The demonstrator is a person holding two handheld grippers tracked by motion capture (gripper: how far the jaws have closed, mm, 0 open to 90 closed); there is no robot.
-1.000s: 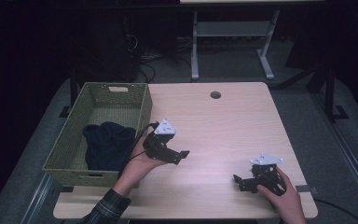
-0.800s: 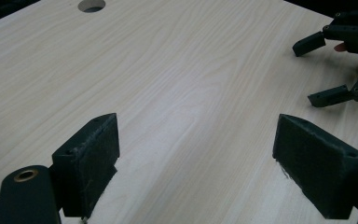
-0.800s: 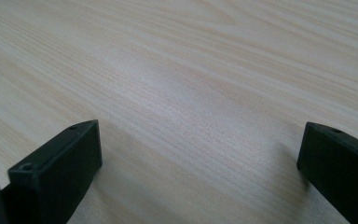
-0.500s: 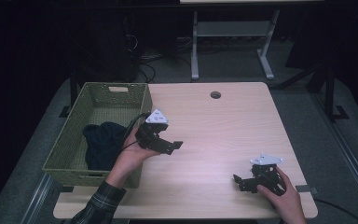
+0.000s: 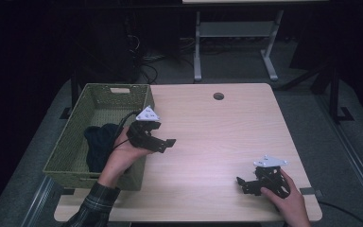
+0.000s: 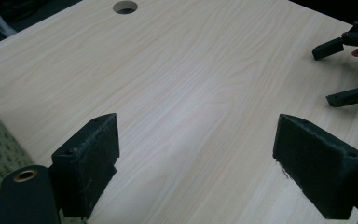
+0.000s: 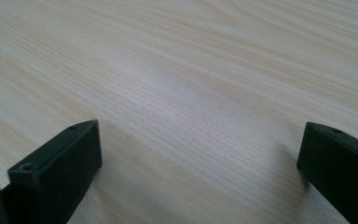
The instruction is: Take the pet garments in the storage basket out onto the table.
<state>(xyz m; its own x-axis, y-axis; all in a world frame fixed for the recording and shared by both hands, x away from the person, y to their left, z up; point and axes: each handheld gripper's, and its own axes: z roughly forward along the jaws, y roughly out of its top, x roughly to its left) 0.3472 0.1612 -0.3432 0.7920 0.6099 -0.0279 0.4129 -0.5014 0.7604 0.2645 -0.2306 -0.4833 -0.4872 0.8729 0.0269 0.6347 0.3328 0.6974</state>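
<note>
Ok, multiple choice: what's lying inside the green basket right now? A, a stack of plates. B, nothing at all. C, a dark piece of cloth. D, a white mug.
C: in the high view a dark cloth lies bunched in the near part of the green basket, just beside the left tongs, which are open over the table.

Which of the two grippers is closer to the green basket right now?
The left gripper. It is held up right beside the basket, its hand over the basket's near corner. The right gripper sits low at the table's near right corner, far from the basket.
</note>
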